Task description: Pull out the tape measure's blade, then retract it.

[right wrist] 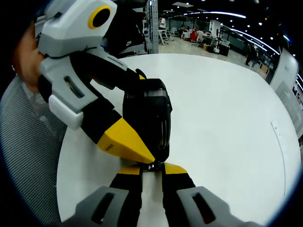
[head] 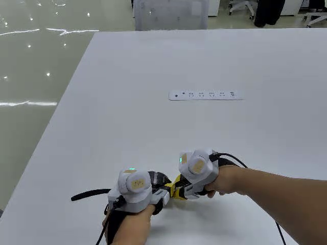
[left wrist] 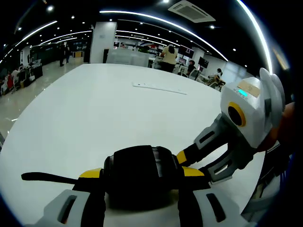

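Left gripper around tape measure; right gripper on blade tip

You work at a white table. Well ahead of the fingers a white power strip lies flat on it. To their left, past the table edge, a glossy pale floor shows bright glints. Beyond the far edge stands a grey chair. Long light strips run overhead.

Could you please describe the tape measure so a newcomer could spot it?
On the white table, two grippers meet near the front edge. The tape measure is the rounded black case held by the left gripper, unlike the flat white power strip farther back.
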Available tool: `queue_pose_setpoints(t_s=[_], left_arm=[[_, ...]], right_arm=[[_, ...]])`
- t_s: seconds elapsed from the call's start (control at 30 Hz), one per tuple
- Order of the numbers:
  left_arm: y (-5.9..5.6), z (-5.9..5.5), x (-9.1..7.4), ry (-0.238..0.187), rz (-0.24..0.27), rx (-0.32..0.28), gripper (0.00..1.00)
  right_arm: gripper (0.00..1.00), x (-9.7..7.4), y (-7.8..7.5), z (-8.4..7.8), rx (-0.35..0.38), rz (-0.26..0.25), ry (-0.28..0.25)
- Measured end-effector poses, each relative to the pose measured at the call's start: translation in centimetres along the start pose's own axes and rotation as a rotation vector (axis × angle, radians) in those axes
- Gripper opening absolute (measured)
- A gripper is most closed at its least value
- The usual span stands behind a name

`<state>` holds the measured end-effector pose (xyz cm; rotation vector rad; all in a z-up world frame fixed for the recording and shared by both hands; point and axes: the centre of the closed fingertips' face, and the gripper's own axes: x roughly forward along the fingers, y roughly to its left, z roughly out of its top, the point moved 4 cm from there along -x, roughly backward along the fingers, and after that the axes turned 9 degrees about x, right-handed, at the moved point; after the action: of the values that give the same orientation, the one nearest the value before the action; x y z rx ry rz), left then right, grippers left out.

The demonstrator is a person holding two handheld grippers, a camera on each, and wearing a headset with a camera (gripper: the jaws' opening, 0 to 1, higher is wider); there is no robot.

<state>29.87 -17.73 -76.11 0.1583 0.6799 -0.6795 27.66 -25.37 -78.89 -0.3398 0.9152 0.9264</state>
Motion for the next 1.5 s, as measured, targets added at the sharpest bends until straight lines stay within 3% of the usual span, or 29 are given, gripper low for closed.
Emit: queue_pose_setpoints(t_s=[0.43, 0.6, 0.73, 0.8, 0.93, 1.0, 1.03, 1.07, 1.13, 1.2, 1.3, 1.33, 1.4, 1.5], left_arm=[[-0.1, 0.0, 0.0, -0.013, -0.008, 0.005, 0.60], [0.0, -0.1, -0.1, -0.013, -0.063, 0.047, 0.60], [0.6, 0.1, -0.5, -0.009, -0.109, 0.073, 0.59], [1.3, 0.3, -0.8, -0.002, -0.121, 0.108, 0.65], [1.9, 0.8, -1.2, -0.014, -0.198, 0.119, 0.78], [2.2, 1.5, -1.5, -0.067, -0.239, 0.143, 0.83], [2.0, 1.6, -1.7, -0.075, -0.266, 0.133, 0.86], [2.2, 1.2, -1.9, -0.038, -0.285, 0.132, 0.93], [2.6, 0.8, -2.1, -0.027, -0.283, 0.188, 1.00], [2.9, 0.7, -2.6, -0.029, -0.292, 0.229, 1.00], [3.1, 1.2, -3.8, -0.096, -0.322, 0.245, 1.00], [3.5, 1.5, -4.1, -0.125, -0.299, 0.278, 1.00], [4.0, 0.9, -4.6, -0.081, -0.286, 0.295, 1.00], [4.8, 0.6, -5.3, -0.081, -0.281, 0.309, 1.00]], right_arm=[[0.15, 0.0, 0.0, 0.0, 0.023, -0.014, 0.002], [0.15, -0.1, 0.2, 0.1, 0.039, -0.040, -0.003], [0.19, -0.3, 0.0, -0.3, 0.085, -0.102, -0.028], [0.22, -0.4, -0.3, -0.4, 0.130, -0.146, -0.051], [0.29, -0.8, 0.1, -1.0, 0.136, -0.157, -0.052], [0.33, -1.3, 0.4, -1.5, 0.153, -0.162, -0.047], [0.41, -1.6, 0.4, -1.7, 0.194, -0.182, -0.054], [0.50, -1.9, 0.6, -1.8, 0.238, -0.191, -0.074], [0.62, -2.4, 0.9, -1.8, 0.244, -0.189, -0.116], [0.61, -3.4, 1.4, -2.4, 0.243, -0.198, -0.126], [0.66, -4.7, 1.6, -3.5, 0.289, -0.224, -0.155], [0.67, -5.1, 1.7, -3.7, 0.295, -0.226, -0.165], [0.67, -6.4, 1.8, -4.1, 0.300, -0.251, -0.194], [0.69, -8.2, 1.8, -4.8, 0.324, -0.276, -0.235]])
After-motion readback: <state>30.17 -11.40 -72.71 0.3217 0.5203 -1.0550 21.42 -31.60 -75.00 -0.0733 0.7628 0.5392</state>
